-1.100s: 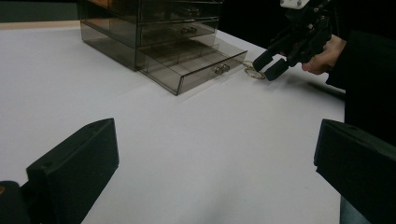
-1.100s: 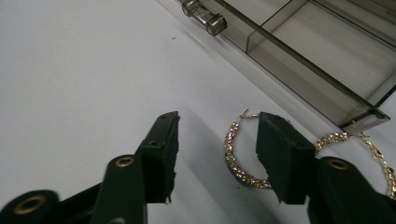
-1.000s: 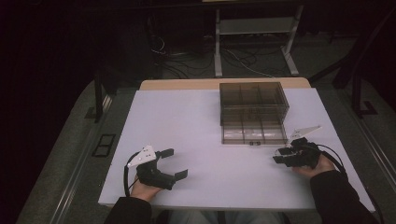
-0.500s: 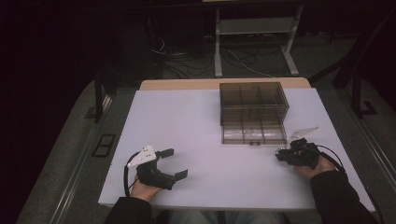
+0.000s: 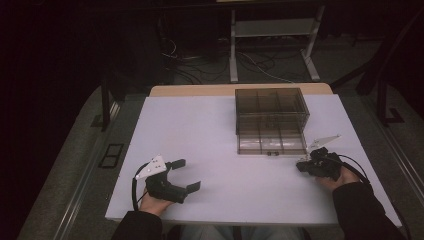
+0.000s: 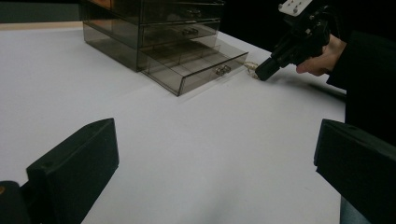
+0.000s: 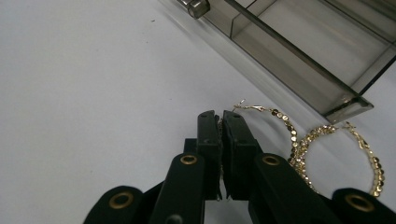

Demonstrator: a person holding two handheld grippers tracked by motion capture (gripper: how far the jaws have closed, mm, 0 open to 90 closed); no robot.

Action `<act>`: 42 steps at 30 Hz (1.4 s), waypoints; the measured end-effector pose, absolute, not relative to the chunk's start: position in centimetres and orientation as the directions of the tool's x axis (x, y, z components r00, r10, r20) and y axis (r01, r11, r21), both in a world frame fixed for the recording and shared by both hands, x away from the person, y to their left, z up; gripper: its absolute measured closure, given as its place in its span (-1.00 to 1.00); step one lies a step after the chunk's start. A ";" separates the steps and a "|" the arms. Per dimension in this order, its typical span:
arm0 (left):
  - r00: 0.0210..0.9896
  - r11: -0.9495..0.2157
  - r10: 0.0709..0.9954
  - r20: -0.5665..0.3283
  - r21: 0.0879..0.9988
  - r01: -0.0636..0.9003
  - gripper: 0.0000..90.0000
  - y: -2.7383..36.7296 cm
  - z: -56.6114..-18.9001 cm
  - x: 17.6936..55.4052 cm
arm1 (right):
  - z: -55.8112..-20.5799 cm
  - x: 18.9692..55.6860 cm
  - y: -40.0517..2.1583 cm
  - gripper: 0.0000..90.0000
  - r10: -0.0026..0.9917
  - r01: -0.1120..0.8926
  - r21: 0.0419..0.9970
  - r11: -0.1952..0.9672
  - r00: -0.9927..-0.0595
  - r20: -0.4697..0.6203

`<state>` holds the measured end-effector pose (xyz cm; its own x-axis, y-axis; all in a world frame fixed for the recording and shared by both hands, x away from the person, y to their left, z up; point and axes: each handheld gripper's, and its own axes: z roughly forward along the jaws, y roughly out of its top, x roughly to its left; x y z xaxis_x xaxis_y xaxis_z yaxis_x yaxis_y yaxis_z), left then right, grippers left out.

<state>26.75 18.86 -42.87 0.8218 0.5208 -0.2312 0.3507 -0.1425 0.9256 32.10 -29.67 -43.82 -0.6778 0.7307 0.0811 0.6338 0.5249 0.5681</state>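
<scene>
**benchrat:** Dim room, white table [image 5: 220, 145], smoked acrylic drawer organizer [image 5: 270, 107] toward the far right with its bottom drawer [image 5: 271, 142] pulled out. Two gold hoop earrings lie on the table just off the drawer's near right corner. The right gripper [image 7: 220, 122] has its jaws pressed together on the rim of the near hoop earring [image 7: 271, 122]. The left gripper [image 5: 186, 175] sits spread wide and empty at the near left, well apart from everything.

**tinkr_09:** Looks like a pickup to me, probably headed for the drawer. I'd keep that pinch firm on the wire and lift straight up, since the other hoop earring [image 7: 343, 158] touches or overlaps it and could get dragged along.

**benchrat:** Which way is it lying?

**tinkr_09:** Flat on the table, so no real long axis, it's a ring. In the right gripper view its open clasp end pokes up toward the drawer front, and the loop curves away right of the jaws.
</scene>
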 end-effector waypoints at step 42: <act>0.811 -0.135 0.534 -0.237 0.924 0.359 -1.00 19.0 -42.9 26.7 | -38.8 32.4 -32.0 0.89 0.664 0.655 0.678 0.333 -0.673 0.324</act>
<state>26.74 18.98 -42.94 0.8114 0.5342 -0.2372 0.3588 -0.1349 0.9236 32.41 -31.98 -38.79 -0.6735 0.6643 0.3243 0.6549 0.3328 0.6785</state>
